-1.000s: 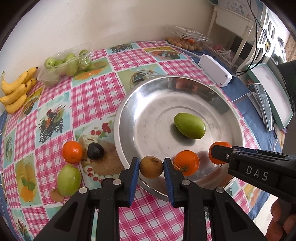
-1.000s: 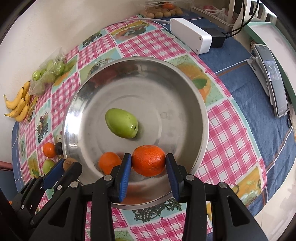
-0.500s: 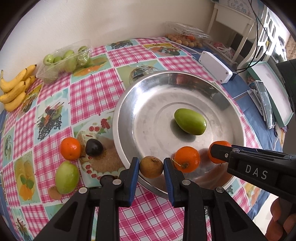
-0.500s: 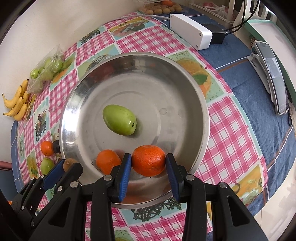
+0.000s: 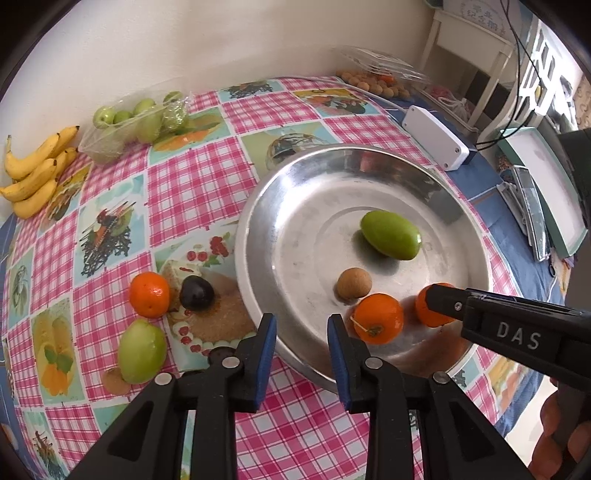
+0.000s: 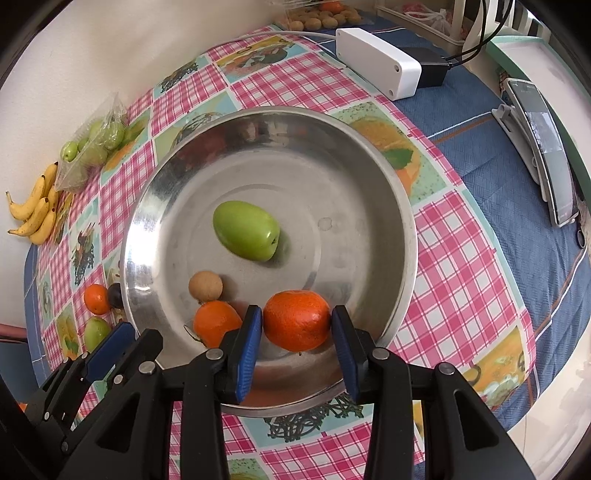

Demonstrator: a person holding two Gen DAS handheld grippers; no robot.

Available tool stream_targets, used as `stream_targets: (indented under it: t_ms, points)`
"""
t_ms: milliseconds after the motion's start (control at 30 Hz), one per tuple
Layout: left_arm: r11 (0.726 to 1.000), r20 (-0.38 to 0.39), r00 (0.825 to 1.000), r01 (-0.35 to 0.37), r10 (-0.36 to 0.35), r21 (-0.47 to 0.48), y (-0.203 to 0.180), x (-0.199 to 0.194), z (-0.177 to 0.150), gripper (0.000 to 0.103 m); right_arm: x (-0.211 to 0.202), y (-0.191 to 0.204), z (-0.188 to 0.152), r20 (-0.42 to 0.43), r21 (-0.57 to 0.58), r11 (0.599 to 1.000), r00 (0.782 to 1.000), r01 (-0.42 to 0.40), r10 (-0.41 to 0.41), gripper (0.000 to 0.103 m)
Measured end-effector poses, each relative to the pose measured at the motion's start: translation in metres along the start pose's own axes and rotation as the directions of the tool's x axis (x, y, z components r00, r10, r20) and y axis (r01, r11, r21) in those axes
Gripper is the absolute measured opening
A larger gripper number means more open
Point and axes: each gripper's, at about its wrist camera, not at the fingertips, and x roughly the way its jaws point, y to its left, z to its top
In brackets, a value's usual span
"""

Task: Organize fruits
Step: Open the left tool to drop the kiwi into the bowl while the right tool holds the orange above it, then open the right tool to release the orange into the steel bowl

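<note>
While the left claw [image 5: 301,338] stood with jaws just opened and empty, the brown kiwi-like fruit [image 5: 354,283] lay free in the steel bowl [image 5: 258,221], just ahead and right of it. The right claw [image 6: 297,332] gripped a tangerine [image 6: 296,320] over the bowl's near edge, apparently clear of the metal. Left hand nearer the desk [image 5: 110,206] fruit outside.

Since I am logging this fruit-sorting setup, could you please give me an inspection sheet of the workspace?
Surface: checked tablecloth over blue cloth.
Job's things: steel tray holds green fruit, brown fruit, orange; another orange, dark fruit, green fruit outside.
Clutter: bananas, bagged green fruit, white box.
Grippers: left gripper open, jaws just opened; right gripper shut on mandarin.
Cables: white cable.
Surroundings: wall.
</note>
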Motion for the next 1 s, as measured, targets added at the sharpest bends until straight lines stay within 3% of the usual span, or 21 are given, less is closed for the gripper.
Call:
stream_targets:
  t_ms: [367, 500, 567, 700, 967, 1000]
  points:
    - [0.987, -0.011, 0.997, -0.078, 0.077, -0.142, 0.037, -0.007, 0.0, 0.033, -0.006, 0.005, 0.0, 0.031, -0.026, 1.0, 1.0, -0.003, 0.003, 0.041]
    - [0.97, -0.008, 0.994, -0.108, 0.109, -0.216, 0.058, -0.011, 0.0, 0.054, -0.006, 0.01, 0.0, 0.041, -0.047, 0.999, 0.999, 0.001, 0.001, 0.041]
    - [0.962, -0.008, 0.992, -0.121, 0.123, -0.245, 0.067, -0.013, -0.001, 0.059, -0.007, 0.014, 0.0, 0.049, -0.062, 0.998, 0.999, 0.0, 0.003, 0.041]
    - [0.938, -0.023, 0.99, -0.14, 0.14, -0.317, 0.087, -0.012, -0.004, 0.069, -0.007, 0.022, 0.0, 0.063, -0.095, 0.995, 0.998, -0.002, 0.008, 0.061]
    - [0.901, -0.063, 0.983, -0.185, 0.174, -0.392, 0.111, -0.004, -0.013, 0.087, 0.002, 0.029, 0.002, 0.065, -0.131, 0.991, 0.998, 0.013, -0.004, 0.069]
    - [0.899, -0.067, 0.982, -0.19, 0.178, -0.395, 0.113, -0.003, -0.014, 0.091, 0.003, 0.03, 0.002, 0.065, -0.133, 0.991, 0.998, 0.013, -0.004, 0.077]
